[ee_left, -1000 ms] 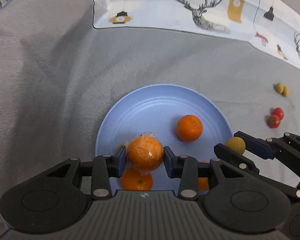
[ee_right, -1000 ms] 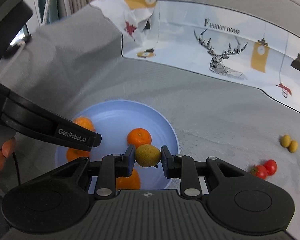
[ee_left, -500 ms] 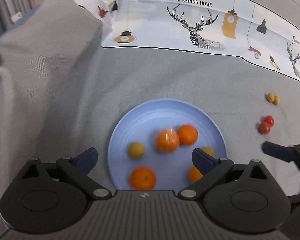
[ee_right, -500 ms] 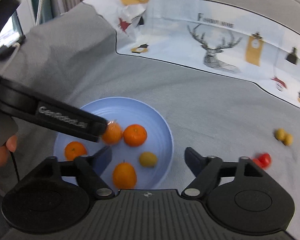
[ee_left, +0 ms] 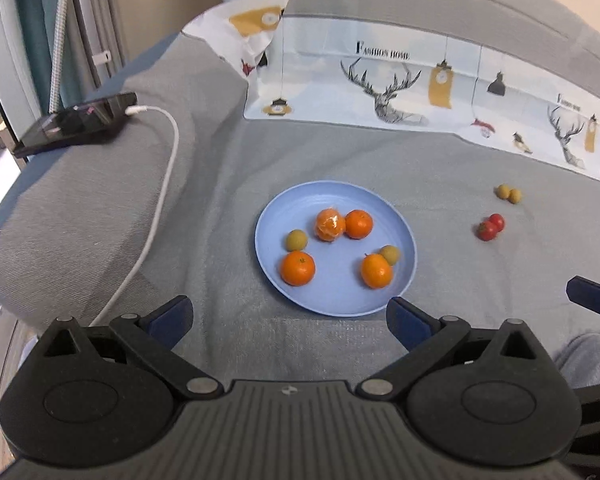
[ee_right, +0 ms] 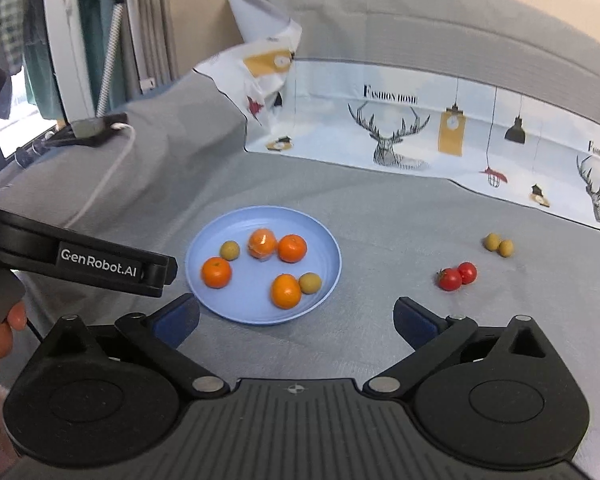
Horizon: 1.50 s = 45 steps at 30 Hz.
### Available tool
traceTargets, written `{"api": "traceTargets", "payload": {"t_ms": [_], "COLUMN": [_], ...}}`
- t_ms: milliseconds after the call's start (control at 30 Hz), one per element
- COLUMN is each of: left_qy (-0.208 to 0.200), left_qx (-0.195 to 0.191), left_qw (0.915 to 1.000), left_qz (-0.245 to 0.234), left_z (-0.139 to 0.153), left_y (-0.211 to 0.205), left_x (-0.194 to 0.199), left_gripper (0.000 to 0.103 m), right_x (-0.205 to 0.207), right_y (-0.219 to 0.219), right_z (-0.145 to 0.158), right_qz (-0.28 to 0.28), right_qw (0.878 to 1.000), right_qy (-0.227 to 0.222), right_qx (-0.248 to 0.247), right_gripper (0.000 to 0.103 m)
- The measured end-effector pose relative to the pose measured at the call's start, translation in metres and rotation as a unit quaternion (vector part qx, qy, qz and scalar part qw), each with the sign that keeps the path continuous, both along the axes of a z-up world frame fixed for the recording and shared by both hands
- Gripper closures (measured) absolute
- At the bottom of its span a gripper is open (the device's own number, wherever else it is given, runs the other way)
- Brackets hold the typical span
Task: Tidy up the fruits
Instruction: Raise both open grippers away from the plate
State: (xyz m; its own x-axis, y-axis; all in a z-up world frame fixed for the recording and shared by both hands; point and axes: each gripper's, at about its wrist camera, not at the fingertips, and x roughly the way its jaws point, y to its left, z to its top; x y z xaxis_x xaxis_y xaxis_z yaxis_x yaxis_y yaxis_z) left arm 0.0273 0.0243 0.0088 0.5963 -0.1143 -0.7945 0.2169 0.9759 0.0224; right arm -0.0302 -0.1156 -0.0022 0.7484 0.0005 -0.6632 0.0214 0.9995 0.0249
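A blue plate [ee_left: 404, 248] [ee_right: 328, 256] on grey cloth holds several oranges, one wrapped in plastic [ee_left: 330, 225] [ee_right: 262, 243], and two small yellow-green fruits [ee_left: 390, 255] [ee_right: 310, 282]. Two red tomatoes [ee_left: 490, 227] [ee_right: 457, 276] and two yellow-green fruits [ee_left: 509, 193] [ee_right: 498, 244] lie on the cloth to the right. My left gripper [ee_left: 290, 316] is open and empty, pulled back near the plate's front edge. My right gripper [ee_right: 296, 316] is open and empty, just in front of the plate's right side.
A phone [ee_left: 76, 124] with a white cable [ee_left: 160, 184] lies on a raised grey cushion at the left. A printed deer-pattern cloth [ee_left: 400, 92] runs along the back. The left gripper's body [ee_right: 80, 260] crosses the left of the right wrist view.
Both grippers opened and let go: the wrapped orange and the yellow-green fruit now lie on the plate. Both grippers have drawn back and up from the plate.
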Motion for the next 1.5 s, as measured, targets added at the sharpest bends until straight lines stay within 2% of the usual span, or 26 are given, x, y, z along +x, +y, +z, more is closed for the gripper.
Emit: {"api": "traceTargets", "payload": {"t_ms": [300,567,1267,1500], "left_qy": [-0.047,-0.071,-0.067,-0.054], "left_qx": [-0.014,-0.016,-0.017,-0.013], "left_qw": [0.9987,0.9972,0.9975,0.9984], "left_qz": [-0.012,-0.014,-0.013,-0.012], "left_z": [0.031,0.042,0.037,0.031], "left_y": [0.000,0.003,0.007,0.007], "left_x": [-0.042,-0.056,-0.052,-0.047], "left_gripper": [0.000,0.000,0.000,0.000], "right_x": [-0.046,-0.063,-0.053,-0.047], "right_y": [0.002,0.008,0.009,0.005], "right_z": [0.026,0.036,0.029,0.023], "right_qz": [-0.016,-0.011,-0.013,-0.018], "right_qw": [0.998,0.996,0.998,0.998], "right_qy": [-0.062,-0.086,-0.068,-0.055], "right_qx": [-0.001,-0.010,-0.003,0.008], "right_gripper": [0.001,0.001,0.001,0.001]}}
